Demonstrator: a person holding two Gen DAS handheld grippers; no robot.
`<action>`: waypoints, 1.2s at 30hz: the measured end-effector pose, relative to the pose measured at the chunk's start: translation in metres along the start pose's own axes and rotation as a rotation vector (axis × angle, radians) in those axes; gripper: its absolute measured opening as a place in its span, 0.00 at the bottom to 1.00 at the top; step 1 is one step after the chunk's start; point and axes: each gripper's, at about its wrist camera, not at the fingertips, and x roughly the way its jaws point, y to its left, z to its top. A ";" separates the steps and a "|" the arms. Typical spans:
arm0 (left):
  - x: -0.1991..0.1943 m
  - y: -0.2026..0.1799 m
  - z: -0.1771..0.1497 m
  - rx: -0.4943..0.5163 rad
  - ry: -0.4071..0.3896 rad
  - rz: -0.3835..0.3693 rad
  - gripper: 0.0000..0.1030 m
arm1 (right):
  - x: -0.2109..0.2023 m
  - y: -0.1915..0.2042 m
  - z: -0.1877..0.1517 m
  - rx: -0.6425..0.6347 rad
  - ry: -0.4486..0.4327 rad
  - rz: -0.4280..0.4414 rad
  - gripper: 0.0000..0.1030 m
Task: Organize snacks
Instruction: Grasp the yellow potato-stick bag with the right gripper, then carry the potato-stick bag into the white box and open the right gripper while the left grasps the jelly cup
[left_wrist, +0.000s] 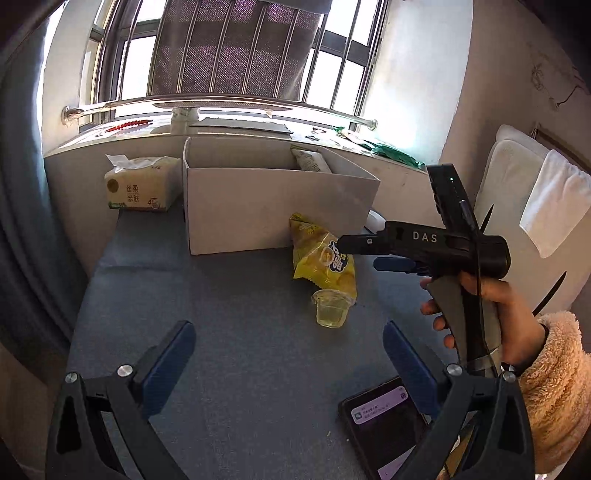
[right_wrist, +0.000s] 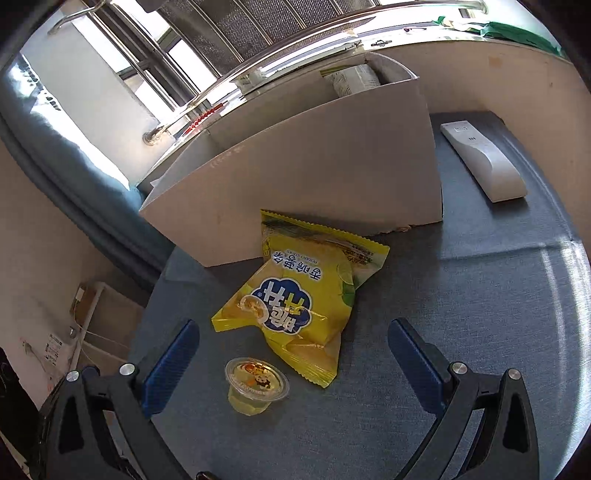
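Observation:
A yellow chip bag (right_wrist: 299, 295) lies on the blue table, its top against a cardboard box (right_wrist: 314, 170). A small clear jelly cup (right_wrist: 256, 384) stands just in front of the bag. In the left wrist view the bag (left_wrist: 321, 258), the cup (left_wrist: 330, 308) and the box (left_wrist: 273, 206) show too; a white snack pack (left_wrist: 310, 158) sits inside the box. My right gripper (right_wrist: 293, 354) is open and empty, hovering over the bag and cup; it also shows in the left wrist view (left_wrist: 356, 253). My left gripper (left_wrist: 290, 354) is open and empty over the table.
A tissue pack (left_wrist: 138, 188) stands left of the box. A phone (left_wrist: 384, 424) lies by my left gripper's right finger. A white remote (right_wrist: 484, 158) lies right of the box. A windowsill runs behind the box.

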 end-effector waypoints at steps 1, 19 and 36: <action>0.002 0.000 0.000 0.002 0.005 -0.004 1.00 | 0.010 -0.002 0.007 0.031 0.018 -0.006 1.00; 0.056 -0.029 0.003 0.175 0.152 -0.051 1.00 | -0.012 0.009 0.014 -0.046 0.005 0.052 0.52; 0.146 -0.053 0.020 0.330 0.315 -0.071 0.34 | -0.127 -0.041 -0.040 0.006 -0.146 0.038 0.53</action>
